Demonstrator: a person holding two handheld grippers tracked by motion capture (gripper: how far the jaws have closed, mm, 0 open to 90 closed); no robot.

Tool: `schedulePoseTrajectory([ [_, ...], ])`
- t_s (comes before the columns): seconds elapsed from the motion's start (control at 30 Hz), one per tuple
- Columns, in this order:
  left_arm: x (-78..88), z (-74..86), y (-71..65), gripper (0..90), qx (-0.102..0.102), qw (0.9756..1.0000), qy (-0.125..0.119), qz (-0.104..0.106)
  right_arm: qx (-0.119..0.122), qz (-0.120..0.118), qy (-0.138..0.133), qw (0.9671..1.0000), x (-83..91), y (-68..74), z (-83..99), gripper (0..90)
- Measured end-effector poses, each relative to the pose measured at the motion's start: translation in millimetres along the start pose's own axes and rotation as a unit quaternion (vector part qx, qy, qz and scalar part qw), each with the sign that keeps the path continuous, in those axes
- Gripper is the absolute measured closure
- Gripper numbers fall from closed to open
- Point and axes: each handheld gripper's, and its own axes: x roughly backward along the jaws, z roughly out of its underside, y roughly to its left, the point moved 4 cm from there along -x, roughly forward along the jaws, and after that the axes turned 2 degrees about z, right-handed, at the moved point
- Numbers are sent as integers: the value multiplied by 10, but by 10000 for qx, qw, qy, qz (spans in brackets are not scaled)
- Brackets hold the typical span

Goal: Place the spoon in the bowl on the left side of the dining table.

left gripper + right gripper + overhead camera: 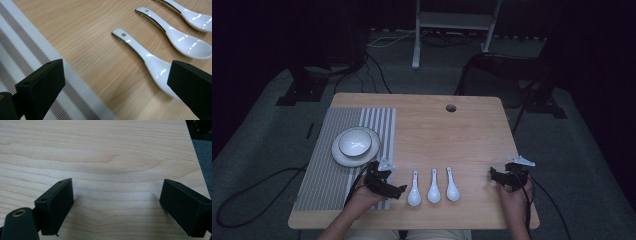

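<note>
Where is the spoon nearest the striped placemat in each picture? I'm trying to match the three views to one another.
High view: the leftmost spoon of three, at the near table edge, just right of the left gripper.
Left gripper view: the closest spoon, right of centre, its bowl partly behind the right-hand jaw.
Right gripper view: not in it.
Shared landmark: the striped placemat, left of the spoon.
</note>
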Motion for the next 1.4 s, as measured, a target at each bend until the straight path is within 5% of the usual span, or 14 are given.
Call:
schedulePoseTrajectory([
  [0.37,-318,-167,-117,17,226,9995,157,140,3,0,-1,10000,0,-1,0,112],
  [0.5,-422,-201,-142,155,187,9992,317,171,3,0,-1,10000,0,-1,0,112],
  [0.67,-520,-214,-136,161,231,9986,460,104,1,0,0,10000,0,0,0,112],
  [0.7,-535,-211,-133,238,248,9985,468,128,2,0,0,10000,0,-1,0,112],
  [1.07,-569,-229,-126,453,51,9980,621,83,2,0,0,10000,0,0,0,112],
  [1.4,-538,-208,-29,700,234,9982,549,85,1,1,0,10000,0,0,0,112],
])
